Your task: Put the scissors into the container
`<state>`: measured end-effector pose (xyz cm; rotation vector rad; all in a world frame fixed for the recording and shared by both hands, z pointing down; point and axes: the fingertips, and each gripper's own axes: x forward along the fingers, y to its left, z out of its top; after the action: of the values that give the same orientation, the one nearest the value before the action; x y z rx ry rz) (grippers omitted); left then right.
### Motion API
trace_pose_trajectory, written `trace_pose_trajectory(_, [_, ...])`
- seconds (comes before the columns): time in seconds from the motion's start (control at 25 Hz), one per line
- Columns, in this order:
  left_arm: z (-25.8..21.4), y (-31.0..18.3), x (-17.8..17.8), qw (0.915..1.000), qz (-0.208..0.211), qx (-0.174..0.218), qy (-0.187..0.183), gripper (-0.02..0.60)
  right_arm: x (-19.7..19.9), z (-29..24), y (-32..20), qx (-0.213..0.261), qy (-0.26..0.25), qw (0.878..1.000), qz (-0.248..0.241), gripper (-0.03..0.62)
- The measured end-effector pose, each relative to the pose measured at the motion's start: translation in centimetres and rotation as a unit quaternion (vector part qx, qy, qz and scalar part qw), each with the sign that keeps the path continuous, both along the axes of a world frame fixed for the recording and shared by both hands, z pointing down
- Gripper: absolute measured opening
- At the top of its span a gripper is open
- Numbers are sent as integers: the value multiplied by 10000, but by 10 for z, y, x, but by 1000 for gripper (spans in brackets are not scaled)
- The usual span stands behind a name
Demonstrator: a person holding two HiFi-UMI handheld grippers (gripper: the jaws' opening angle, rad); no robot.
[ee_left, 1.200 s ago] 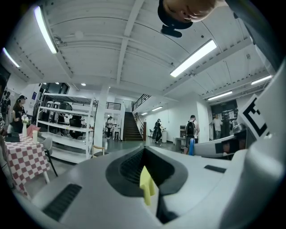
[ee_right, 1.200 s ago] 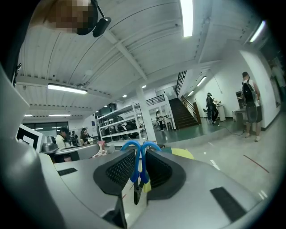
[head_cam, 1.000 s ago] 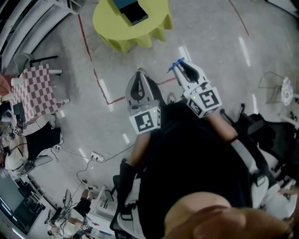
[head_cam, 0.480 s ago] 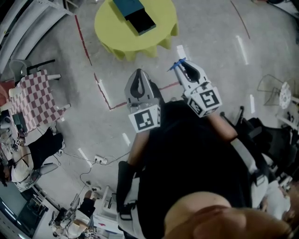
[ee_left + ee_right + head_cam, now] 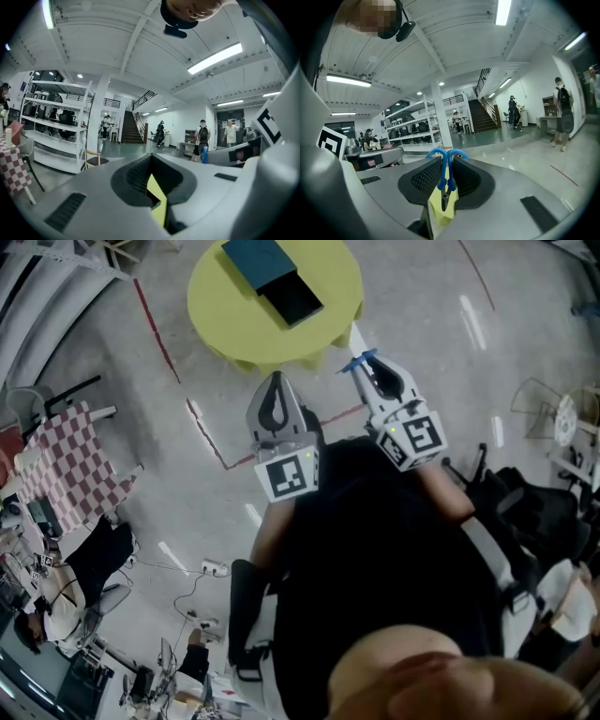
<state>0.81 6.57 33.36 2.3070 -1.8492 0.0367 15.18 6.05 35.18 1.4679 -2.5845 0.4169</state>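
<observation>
Head view: the person stands on a grey floor (image 5: 187, 474), both tongs held out in front of the body and pointing to the top of the frame.

Right tongs (image 5: 364, 367): closed on the blue-handled scissors (image 5: 358, 360). In the right gripper view the right tongs (image 5: 446, 164) clamp the scissors (image 5: 442, 176) between the ribbed pads. The two blue handle loops stick out past the tips; the metal blades run back between the pads.

Left tongs (image 5: 277, 382): pads together, nothing held. In the left gripper view the left tongs (image 5: 152, 161) show only a yellow sliver of the worktop (image 5: 157, 199) behind the pads.

Round yellow worktop (image 5: 225, 306) at top centre of the frame, just beyond both tips. On it lies the container (image 5: 281, 282), flat and rectangular, one part teal and one part darker. The scissors are apart from the container, just off the worktop's lower right edge.

Red tape lines (image 5: 159, 334) cross the floor. A red-and-white checked table (image 5: 66, 460) stands at centre left.
</observation>
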Motion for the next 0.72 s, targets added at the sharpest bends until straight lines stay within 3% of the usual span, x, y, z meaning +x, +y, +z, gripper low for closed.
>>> trace_pose_trajectory(0.4, [14, -53, -42, 9992, 408, -40, 20, -2, -41, 13, -63, 24, 225, 9993, 283, 75])
trace_pose_trajectory(0.72, [21, -76, -72, 9994, 308, -70, 122, -2, -68, 25, -100, 56, 319, 9992, 250, 75])
